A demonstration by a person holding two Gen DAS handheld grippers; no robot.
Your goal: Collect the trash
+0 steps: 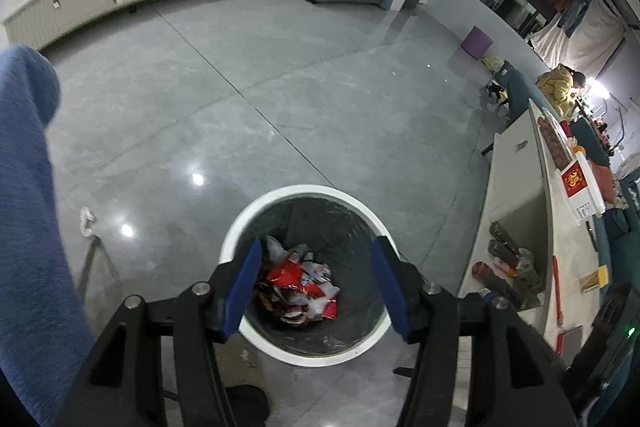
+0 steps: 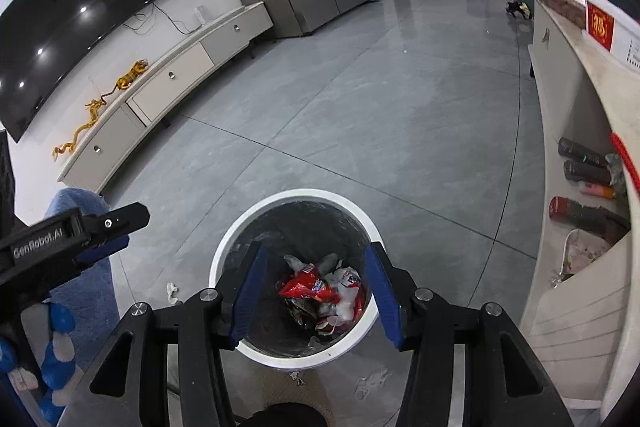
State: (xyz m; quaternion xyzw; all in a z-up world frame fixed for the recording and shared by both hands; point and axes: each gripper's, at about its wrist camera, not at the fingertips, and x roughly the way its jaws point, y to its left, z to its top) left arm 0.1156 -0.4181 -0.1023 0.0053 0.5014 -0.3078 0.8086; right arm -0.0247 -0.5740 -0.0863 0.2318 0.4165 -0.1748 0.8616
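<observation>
We see only the top layer of the wrappers [image 2: 320,291] in the bin [image 2: 256,211]; what lies beneath is hidden. Our left gripper [image 2: 108,231] is cut off by the right camera's left edge. The blue sleeve [image 1: 28,207] runs out of frame. The scrap [image 1: 87,221] on the floor [image 1: 280,87] is too small to identify.

wrappers [image 1: 298,287] in bin [image 1: 240,223], counter [image 1: 516,187] right

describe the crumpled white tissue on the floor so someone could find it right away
Start at the round white plastic trash bin standing on the grey tiled floor. The small crumpled white tissue lies just left of it, beside blue fabric, the only scrap there.
</observation>
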